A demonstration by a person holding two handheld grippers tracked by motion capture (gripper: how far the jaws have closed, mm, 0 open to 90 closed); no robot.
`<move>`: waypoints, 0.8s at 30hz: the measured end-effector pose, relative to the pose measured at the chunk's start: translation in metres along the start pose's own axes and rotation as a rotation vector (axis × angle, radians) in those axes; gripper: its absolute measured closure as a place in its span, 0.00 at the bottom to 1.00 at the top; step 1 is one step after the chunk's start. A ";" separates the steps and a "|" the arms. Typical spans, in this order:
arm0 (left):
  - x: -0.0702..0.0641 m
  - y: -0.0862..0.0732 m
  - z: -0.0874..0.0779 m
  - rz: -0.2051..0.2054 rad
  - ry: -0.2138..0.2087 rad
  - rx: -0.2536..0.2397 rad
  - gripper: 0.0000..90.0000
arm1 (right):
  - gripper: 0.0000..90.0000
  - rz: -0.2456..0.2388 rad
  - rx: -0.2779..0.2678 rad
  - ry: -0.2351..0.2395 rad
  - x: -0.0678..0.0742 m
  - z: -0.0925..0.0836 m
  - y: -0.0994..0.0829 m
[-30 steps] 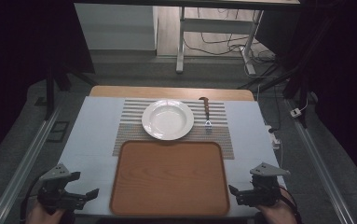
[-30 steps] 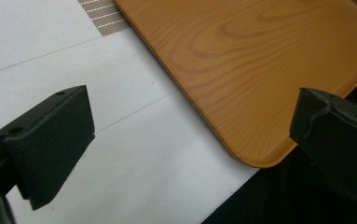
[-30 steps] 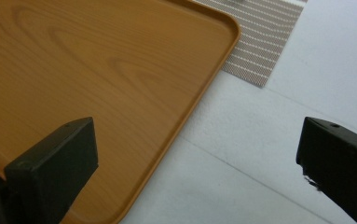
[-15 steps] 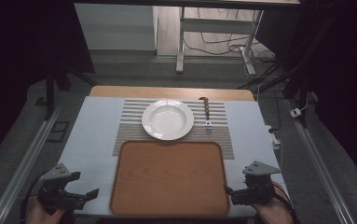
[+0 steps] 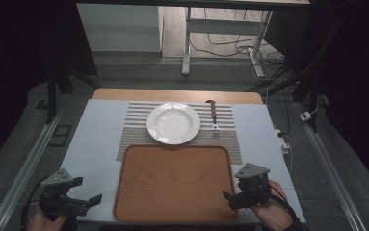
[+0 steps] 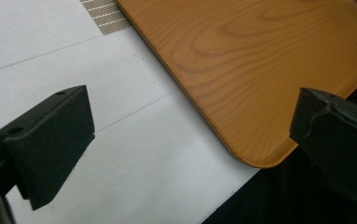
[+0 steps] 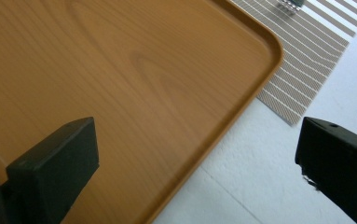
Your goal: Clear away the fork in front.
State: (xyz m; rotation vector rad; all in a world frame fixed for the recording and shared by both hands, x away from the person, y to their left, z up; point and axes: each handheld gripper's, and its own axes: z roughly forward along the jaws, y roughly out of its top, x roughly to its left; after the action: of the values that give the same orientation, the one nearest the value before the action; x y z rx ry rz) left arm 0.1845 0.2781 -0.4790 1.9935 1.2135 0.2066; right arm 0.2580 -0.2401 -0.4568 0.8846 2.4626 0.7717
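Both grippers spread wide, holding nothing: left gripper [image 5: 83, 202] off the tray's [image 5: 175, 211] near-left corner, right gripper [image 5: 230, 196] over its right edge. Plate [image 5: 173, 122] and fork [image 5: 215, 118] lay on the mat [image 5: 134, 134] beyond. Risk, as judged: a one-sided grab could tip the tray or shove it into the plate

No legible text, labels, brands or numbers on any surface; tray [image 5: 175, 183] and plate [image 5: 173, 123] unmarked.
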 end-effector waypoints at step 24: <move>0.000 0.000 0.001 0.002 -0.001 0.009 0.00 | 0.00 -0.244 0.135 -0.077 0.015 0.049 0.034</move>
State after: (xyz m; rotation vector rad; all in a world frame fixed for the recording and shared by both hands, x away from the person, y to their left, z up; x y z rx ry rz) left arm 0.1852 0.2776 -0.4794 2.0022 1.2139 0.2018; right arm 0.2889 -0.1901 -0.4763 0.6288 2.5156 0.4838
